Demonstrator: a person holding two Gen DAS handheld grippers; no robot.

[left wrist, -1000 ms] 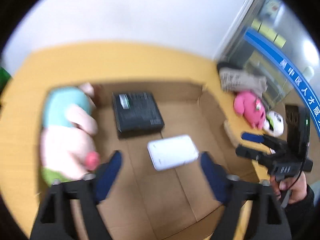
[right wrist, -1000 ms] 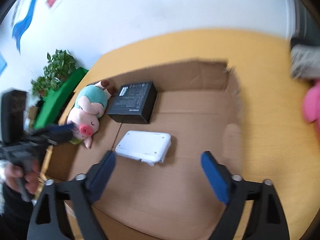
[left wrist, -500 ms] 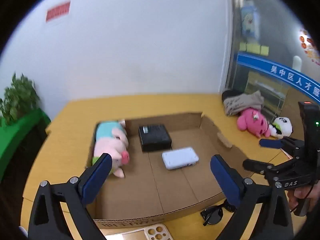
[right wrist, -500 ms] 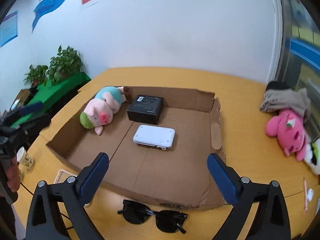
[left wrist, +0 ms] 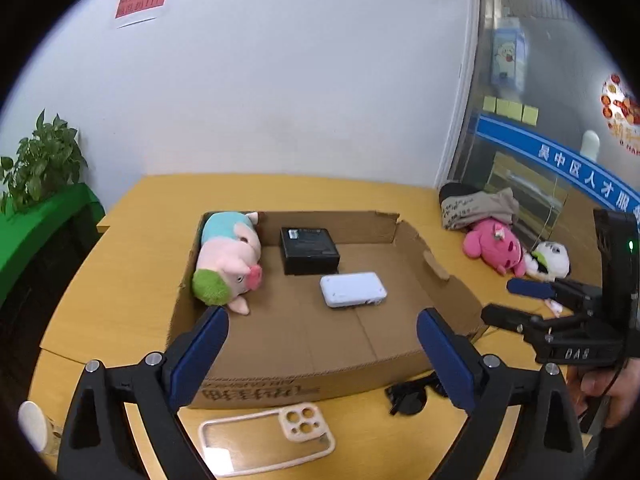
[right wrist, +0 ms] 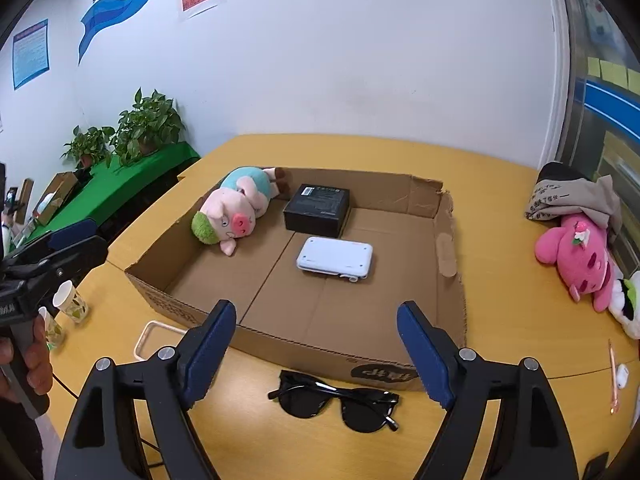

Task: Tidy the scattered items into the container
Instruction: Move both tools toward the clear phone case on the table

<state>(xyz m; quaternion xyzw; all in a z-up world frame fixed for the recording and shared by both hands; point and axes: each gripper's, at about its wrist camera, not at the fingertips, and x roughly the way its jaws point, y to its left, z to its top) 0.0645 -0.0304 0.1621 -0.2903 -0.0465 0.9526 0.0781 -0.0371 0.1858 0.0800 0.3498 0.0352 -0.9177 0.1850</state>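
A shallow cardboard box [left wrist: 304,376] [right wrist: 304,344] sits on the yellow table. In it lie a pig plush [left wrist: 228,260] [right wrist: 236,212], a black box [left wrist: 308,250] [right wrist: 318,208] and a white device [left wrist: 352,289] [right wrist: 335,258]. Black sunglasses [right wrist: 340,398] [left wrist: 408,398] and a clear phone case [left wrist: 268,444] [right wrist: 150,338] lie on the table before the box. My left gripper [left wrist: 322,354] is open and empty, above the box's near wall. My right gripper [right wrist: 316,344] is open and empty, above the sunglasses.
A pink plush [left wrist: 494,248] [right wrist: 580,256], a white-green plush [left wrist: 550,260] and a grey bundle of cloth [right wrist: 572,196] lie at the right. A paper cup [right wrist: 72,304] stands at the left table edge. A pen and an earbud [right wrist: 622,374] lie far right.
Both grippers have drawn back and up from inside the box to its near side. The sunglasses and phone case have come into view. Both stay open.
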